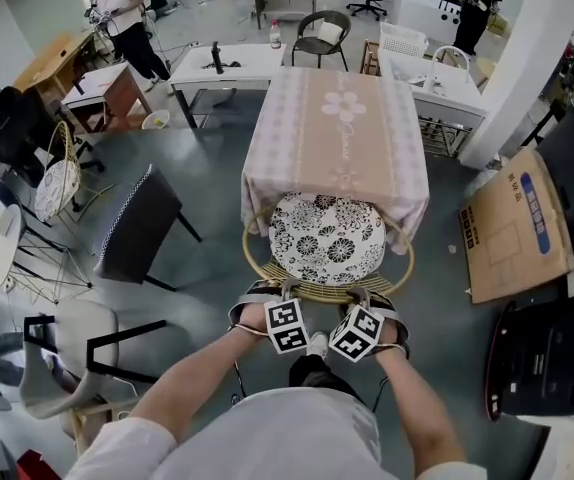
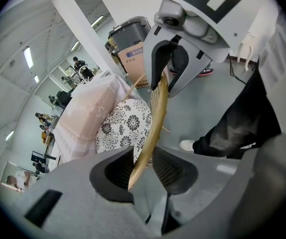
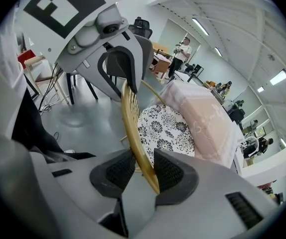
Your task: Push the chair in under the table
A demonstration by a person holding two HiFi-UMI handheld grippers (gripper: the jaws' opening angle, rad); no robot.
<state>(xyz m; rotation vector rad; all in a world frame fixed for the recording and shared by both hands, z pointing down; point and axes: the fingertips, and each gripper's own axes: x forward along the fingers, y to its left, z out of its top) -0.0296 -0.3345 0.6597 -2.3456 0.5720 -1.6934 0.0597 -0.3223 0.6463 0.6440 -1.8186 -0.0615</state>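
A rattan chair with a black-and-white flowered cushion (image 1: 327, 238) stands with its seat partly under the table, which is draped in a pink cloth (image 1: 337, 118). Both grippers hold the chair's curved back rim (image 1: 317, 292) side by side. My left gripper (image 1: 285, 290) is shut on the rim (image 2: 155, 118), which fills the gap between its pads (image 2: 120, 168). My right gripper (image 1: 363, 294) is shut on the same rim (image 3: 131, 118), just to the right. The left gripper view and right gripper view both show the cushion (image 2: 125, 126) (image 3: 165, 131) and the tablecloth (image 2: 88, 113) (image 3: 208, 118) beyond the rim.
A black chair (image 1: 137, 223) stands on the floor left of the table. A cardboard box (image 1: 512, 223) lies on the right, with dark cases beyond it. A wire chair (image 1: 57, 183) and a white chair (image 1: 67, 358) are at the left. The person's shoe (image 1: 317, 344) is just behind the chair.
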